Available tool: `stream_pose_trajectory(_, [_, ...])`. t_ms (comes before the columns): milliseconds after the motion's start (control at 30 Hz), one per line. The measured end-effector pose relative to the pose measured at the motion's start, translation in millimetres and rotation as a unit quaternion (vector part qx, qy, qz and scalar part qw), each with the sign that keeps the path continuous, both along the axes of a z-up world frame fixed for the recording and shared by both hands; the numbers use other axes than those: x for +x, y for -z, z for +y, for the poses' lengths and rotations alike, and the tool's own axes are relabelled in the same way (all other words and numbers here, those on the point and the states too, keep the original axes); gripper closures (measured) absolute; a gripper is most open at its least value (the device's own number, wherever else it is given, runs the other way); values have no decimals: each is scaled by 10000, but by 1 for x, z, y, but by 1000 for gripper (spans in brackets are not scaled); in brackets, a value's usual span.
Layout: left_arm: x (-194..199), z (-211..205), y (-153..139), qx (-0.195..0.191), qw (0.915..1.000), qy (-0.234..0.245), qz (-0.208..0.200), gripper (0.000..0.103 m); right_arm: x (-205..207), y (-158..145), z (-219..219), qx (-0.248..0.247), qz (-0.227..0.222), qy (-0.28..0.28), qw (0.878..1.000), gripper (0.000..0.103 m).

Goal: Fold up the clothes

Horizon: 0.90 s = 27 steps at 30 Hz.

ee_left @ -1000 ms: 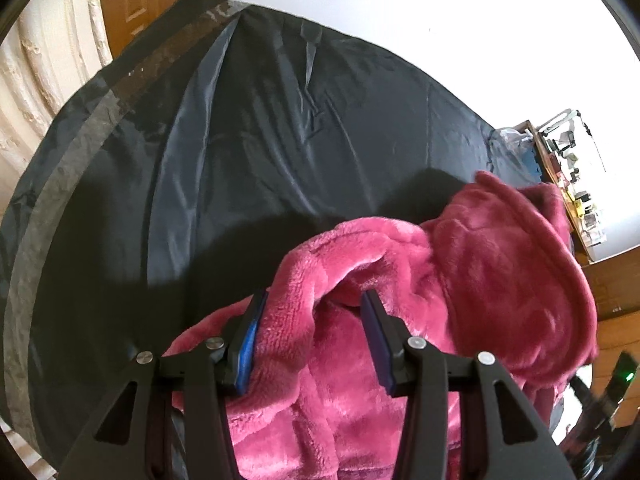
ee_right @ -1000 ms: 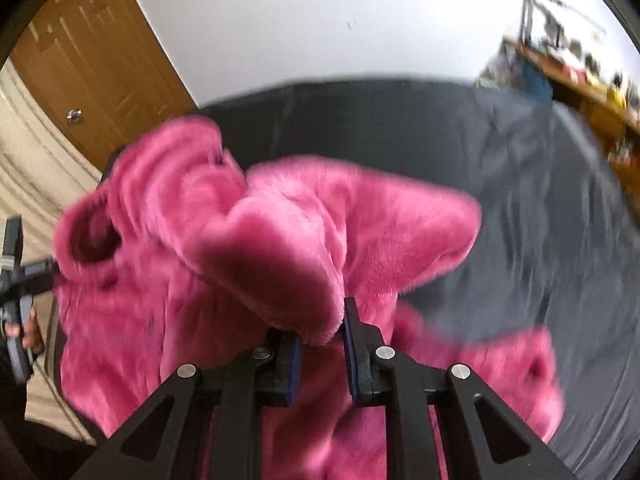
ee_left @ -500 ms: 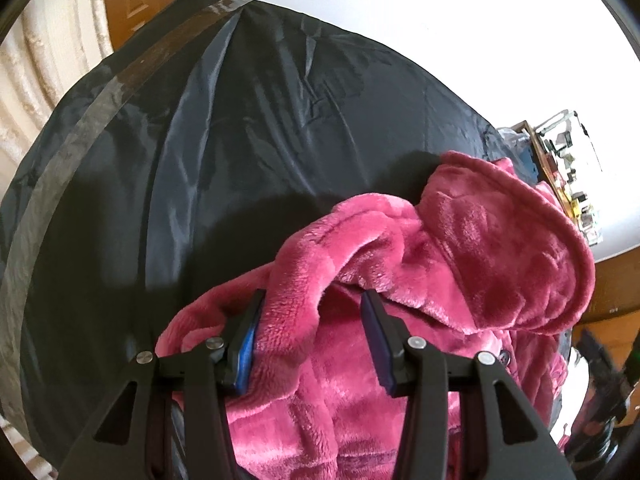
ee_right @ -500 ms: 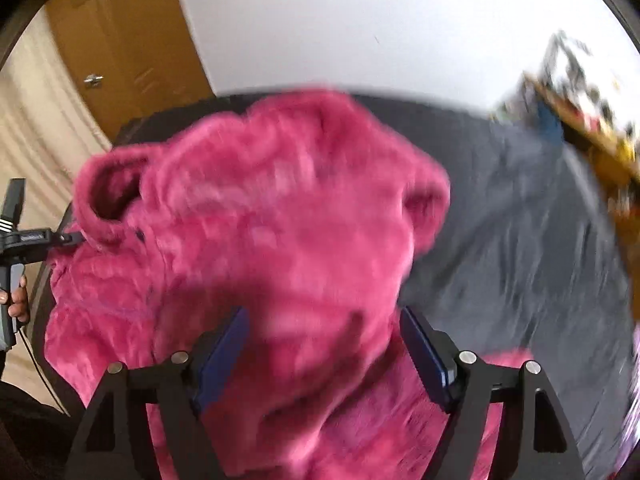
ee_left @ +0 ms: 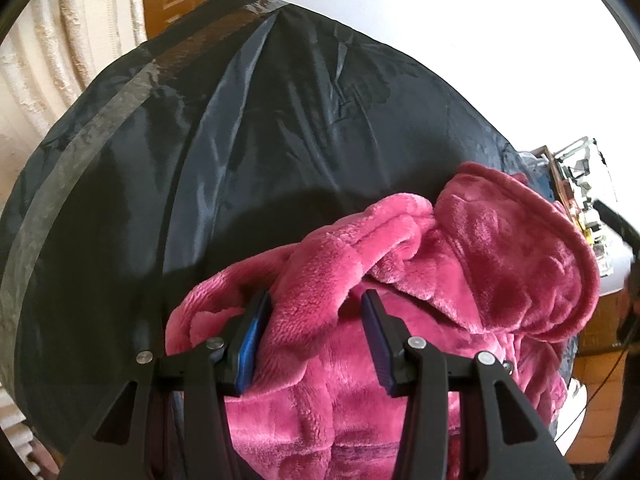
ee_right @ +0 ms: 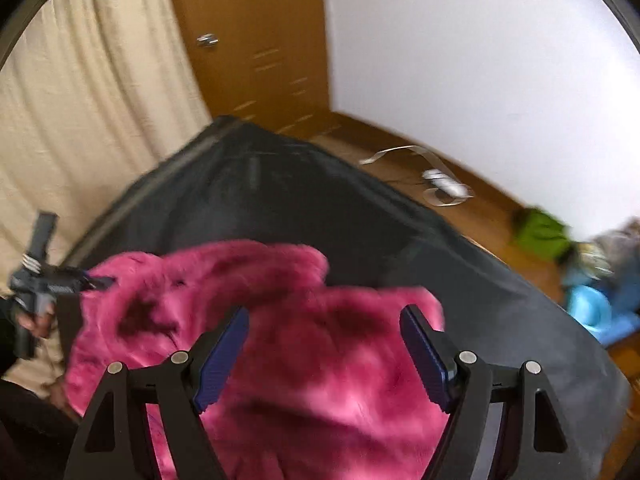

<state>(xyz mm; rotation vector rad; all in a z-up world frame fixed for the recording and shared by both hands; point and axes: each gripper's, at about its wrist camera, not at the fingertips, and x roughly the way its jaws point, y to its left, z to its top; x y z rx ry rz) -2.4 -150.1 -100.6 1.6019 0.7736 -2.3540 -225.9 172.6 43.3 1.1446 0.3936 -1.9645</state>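
1. Writing cannot be read anywhere: no brand or label is legible in either view, and the right wrist view is blurred.
2. At the far left a cream curtain (ee_left: 60,60) is seen, with a wooden door (ee_right: 256,32) beside it and a white wall (ee_right: 480,60) further right.
3. A black sheet (ee_left: 240,140) is spread over the work surface, and a strip of clear tape (ee_left: 100,120) is laid along its left edge.
4. The left gripper (ee_left: 316,312) is held partly open; a thick fold of the pink fleece garment (ee_left: 460,280) is lodged between the jaws, pressed against the left pad, while a gap is left at the right pad.
5. The garment is bunched on the near part of the sheet, its hood (ee_left: 532,256) raised to the right.
6. The right gripper (ee_right: 324,328) is spread wide above the garment (ee_right: 320,360); nothing is held, and contact with the fleece cannot be told.
7. On the floor at the right, a green item (ee_right: 540,236) and a blue item (ee_right: 588,308) are seen, both blurred.
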Motion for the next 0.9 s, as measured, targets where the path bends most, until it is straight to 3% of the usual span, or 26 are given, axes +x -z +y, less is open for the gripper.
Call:
stream_pose_trajectory(100, [2,4,-1,-111,9999,-82,-54,52,-37,20,-24,-204,-696,-356,9967,23])
stream_pose_trajectory(233, [4,10,-1,-271,9995,-122,-142,52,-76,69,-37,-233,-1704,-439,9841,23])
stream_pose_trajectory(367, [4,12,-2,-347,9991,-166,-195,52,-85,107,-33,195,-2304,-709,9703,23])
stream_pose_trajectory(500, [0,12,-1,-392,9987,-226,-238,52,-73,113,-13,295,-2808,-1245,9512,23])
stream_pose_trajectory(700, [-7,9,-9,-462,9984,-278,-184,51,-38,109,9,642,-2917,-1852,9362,23])
stream_pose_trajectory(900, [-9,-11,-28,-630,9970,-440,-29,42,-12,114,27,719,-2761,-1726,9428,23])
